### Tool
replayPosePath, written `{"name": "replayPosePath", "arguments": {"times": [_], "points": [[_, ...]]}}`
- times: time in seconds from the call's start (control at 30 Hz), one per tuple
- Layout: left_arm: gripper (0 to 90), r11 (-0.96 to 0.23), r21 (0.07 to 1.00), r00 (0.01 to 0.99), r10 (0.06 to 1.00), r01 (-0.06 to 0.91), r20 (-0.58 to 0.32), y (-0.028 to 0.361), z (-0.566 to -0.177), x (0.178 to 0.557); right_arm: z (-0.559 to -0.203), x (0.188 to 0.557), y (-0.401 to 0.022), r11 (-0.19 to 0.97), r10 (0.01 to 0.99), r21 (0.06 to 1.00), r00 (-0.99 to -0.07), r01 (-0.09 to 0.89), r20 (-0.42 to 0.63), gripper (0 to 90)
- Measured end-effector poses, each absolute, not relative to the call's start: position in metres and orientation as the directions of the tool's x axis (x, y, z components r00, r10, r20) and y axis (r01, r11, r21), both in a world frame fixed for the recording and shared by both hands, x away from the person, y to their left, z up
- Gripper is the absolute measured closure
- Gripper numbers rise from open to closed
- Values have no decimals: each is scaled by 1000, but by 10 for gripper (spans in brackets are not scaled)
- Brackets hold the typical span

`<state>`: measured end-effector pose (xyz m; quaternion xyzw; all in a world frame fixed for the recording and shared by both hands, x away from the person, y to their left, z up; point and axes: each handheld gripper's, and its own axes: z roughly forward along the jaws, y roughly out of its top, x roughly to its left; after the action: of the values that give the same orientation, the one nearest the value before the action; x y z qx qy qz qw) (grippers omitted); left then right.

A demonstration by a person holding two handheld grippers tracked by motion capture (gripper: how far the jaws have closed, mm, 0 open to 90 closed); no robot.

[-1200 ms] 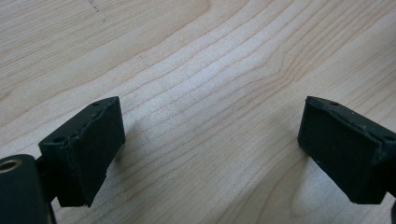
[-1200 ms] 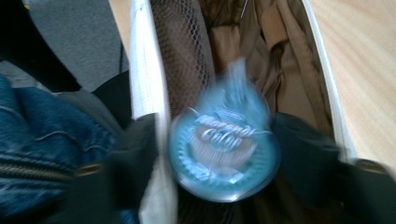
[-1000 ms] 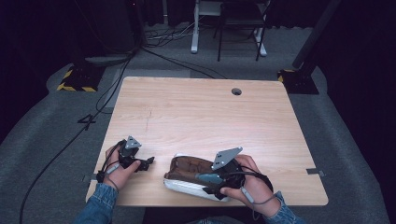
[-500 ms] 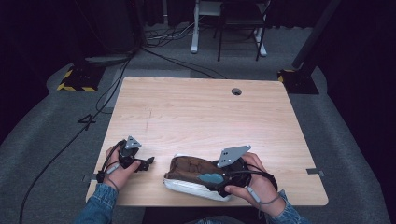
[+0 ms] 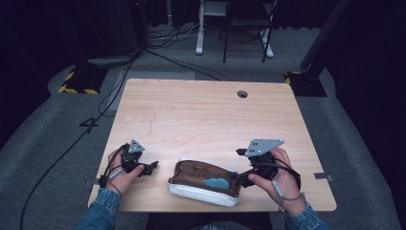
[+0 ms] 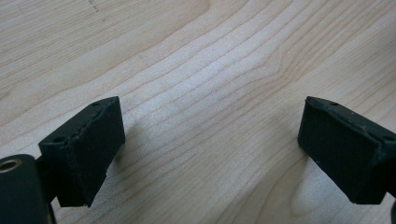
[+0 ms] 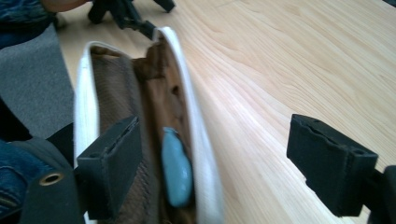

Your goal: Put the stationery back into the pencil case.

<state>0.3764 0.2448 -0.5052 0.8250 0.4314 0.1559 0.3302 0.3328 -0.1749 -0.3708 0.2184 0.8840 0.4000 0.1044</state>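
Observation:
A white pouch with a brown lining lies open near the table's front edge, and a small blue object rests inside it. My right gripper sits at the pouch's right end, open. Its jaws have just been opening and press on nothing. The right gripper view looks along the pouch, with the blue object beside the left jaw of my right gripper. My left gripper rests left of the pouch, open. In its own view, the left gripper has bare wood between its jaws.
The wooden table has a round cable hole near its far edge. Cables run over the grey floor at the left. Chair and desk legs stand beyond the table. The left gripper shows past the pouch's far end.
My right hand has drawn back to the right and slightly up, off the pouch's right end, leaving the blue object uncovered inside. The left hand has stayed where it was.

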Motion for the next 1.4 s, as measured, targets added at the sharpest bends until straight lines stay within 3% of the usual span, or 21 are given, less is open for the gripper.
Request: {"name": "replayPosePath", "arguments": {"times": [0.7, 0.83, 1.4], "points": [[68, -413, 681, 581, 814, 605, -23, 244, -505, 378, -402, 378, -264, 451, 714, 762, -700, 464, 4, 186], [67, -413, 681, 581, 813, 605, -23, 244, -505, 378, -415, 387, -278, 409, 737, 752, -673, 517, 62, 185], [63, -415, 679, 583, 812, 606, -23, 244, -505, 378, -469, 410, -313, 346, 832, 736, -553, 582, 47, 174]]}}
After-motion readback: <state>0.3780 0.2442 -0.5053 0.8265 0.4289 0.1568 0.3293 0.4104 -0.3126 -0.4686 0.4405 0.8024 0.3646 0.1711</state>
